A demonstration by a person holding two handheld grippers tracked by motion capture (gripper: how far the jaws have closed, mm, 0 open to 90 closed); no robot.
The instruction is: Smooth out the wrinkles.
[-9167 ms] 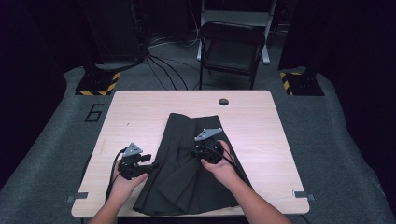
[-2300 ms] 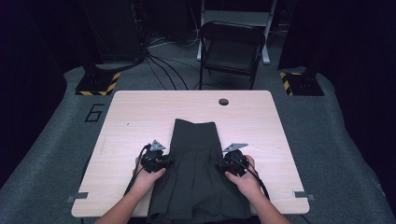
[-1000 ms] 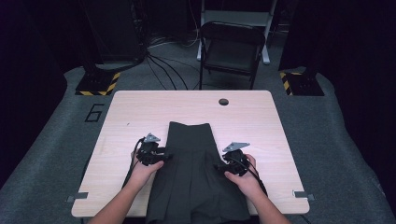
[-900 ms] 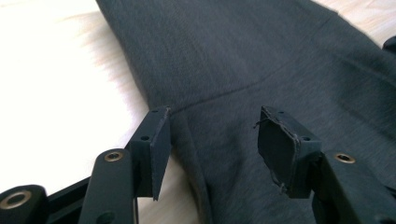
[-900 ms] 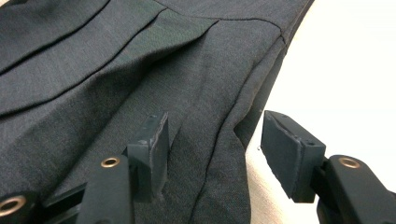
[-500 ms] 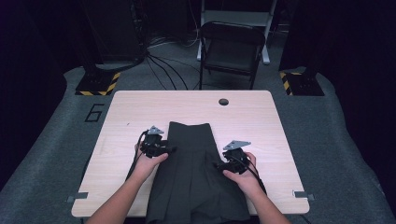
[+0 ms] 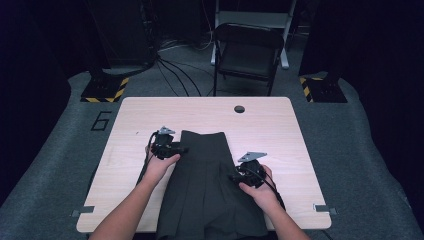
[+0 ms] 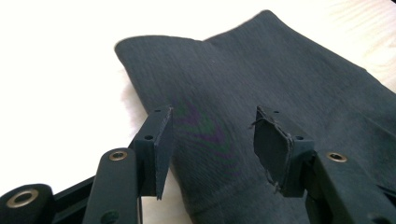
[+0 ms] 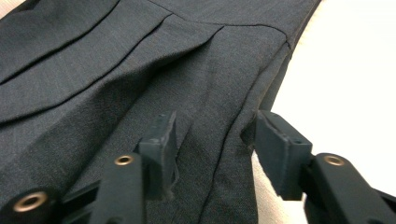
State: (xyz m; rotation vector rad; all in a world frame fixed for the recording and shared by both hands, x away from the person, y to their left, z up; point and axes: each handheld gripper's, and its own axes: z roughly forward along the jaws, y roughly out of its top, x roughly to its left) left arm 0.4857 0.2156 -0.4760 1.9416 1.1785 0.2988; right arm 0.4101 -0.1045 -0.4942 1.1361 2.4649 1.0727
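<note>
Smoothing the dark skirt [image 7: 207,180] at the table's [image 7: 280,125] near middle, left gripper [image 8: 212,140] hovered apart over its far-left corner; right gripper [image 9: 215,140] had just narrowed astride the right edge, needing a firm pinch next.

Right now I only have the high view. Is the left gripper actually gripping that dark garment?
Observer: No. The left gripper stands open just above the dark garment, near its far corner.
Operator: And the right one?
Observer: The right gripper straddles the garment's side edge. Its jaws have just been closing, with a raised fold between them that is not yet pinched.
Operator: Anything about the pads?
Observer: One of the left gripper's pads is frayed along its edge.
</note>
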